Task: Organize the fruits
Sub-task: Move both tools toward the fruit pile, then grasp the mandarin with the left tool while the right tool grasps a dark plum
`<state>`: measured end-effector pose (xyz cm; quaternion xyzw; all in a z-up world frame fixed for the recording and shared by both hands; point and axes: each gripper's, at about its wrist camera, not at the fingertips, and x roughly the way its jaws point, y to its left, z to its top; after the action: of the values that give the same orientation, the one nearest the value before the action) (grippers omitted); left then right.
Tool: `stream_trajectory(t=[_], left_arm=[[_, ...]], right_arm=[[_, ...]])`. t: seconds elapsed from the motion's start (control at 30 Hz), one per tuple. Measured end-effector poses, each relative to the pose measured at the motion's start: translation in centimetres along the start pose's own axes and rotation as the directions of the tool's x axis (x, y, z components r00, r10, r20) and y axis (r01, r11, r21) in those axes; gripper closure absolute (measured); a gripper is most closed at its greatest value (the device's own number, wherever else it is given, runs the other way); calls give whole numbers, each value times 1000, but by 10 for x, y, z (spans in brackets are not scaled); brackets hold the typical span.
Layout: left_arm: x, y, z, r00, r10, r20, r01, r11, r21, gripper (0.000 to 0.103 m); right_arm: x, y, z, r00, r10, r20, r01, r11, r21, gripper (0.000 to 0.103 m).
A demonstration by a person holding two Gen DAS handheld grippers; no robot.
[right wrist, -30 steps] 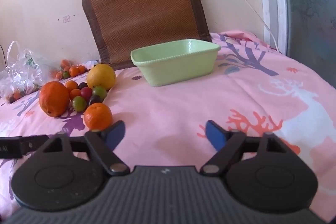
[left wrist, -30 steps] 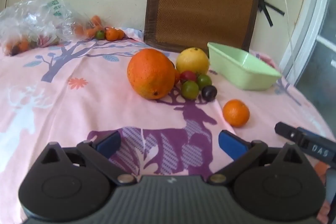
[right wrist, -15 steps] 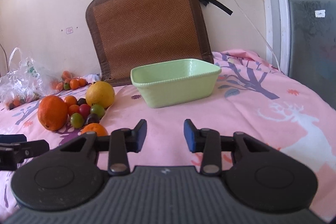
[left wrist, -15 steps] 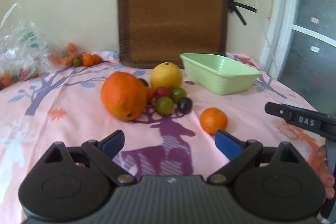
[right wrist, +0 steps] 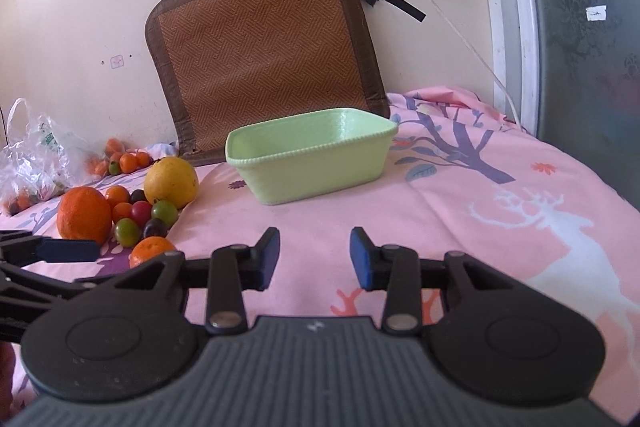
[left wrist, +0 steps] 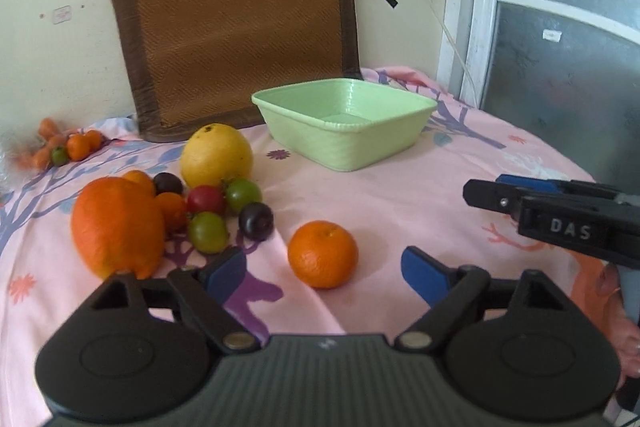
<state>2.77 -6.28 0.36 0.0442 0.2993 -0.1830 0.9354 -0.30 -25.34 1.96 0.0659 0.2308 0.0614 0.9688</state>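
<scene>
Green tray [left wrist: 344,143] sits near the back edge of the bed [left wrist: 400,195], in front of the brown mat [left wrist: 236,23], w/ nothing visible inside from either view. Fruit pile's to its left: big orange [left wrist: 118,227], yellow citrus [left wrist: 216,155], small tomatoes [left wrist: 208,215] btwn them. Small orange [left wrist: 322,253] lies apart from the pile, right in front of the left gripper [left wrist: 324,271], whose jaws are spread wide, holding nothing. Right gripper [right wrist: 314,259] has jaws partly open, a modest gap, empty, aimed at bare sheet short of the tray. Only the right cam shows the plastic bag [right wrist: 36,159] w/ more fruit by the back left. Left cam shows the tray's floor; right cam doesn't.
</scene>
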Motion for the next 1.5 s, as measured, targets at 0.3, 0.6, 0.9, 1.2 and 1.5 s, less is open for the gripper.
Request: stream_trajectory(t=[0.3,0.6,0.9,1.2,1.5], left_arm=[[7,8,-3,1000,-8,-18,7,999,-49,62],[-38,48,-33,996,92,-12,-93,988,-124,62],[-41,52,-37,996,86,6,-84,989,-125,61],[-44,51,-35,998,46,34,-42,992,-123,62],[-8,34,37,993,-90,80,98,990,-102,62]], right_arm=[[12,8,13,995,89,-34,-91,995,-47,62],[53,69,25,935,311,-169,-340,923,-183,63],[88,106,19,916,304,-262,-376,879,-294,66],[83,101,17,918,304,-256,-373,882,-288,77],[49,45,35,983,184,-11,-178,936,-302,77]])
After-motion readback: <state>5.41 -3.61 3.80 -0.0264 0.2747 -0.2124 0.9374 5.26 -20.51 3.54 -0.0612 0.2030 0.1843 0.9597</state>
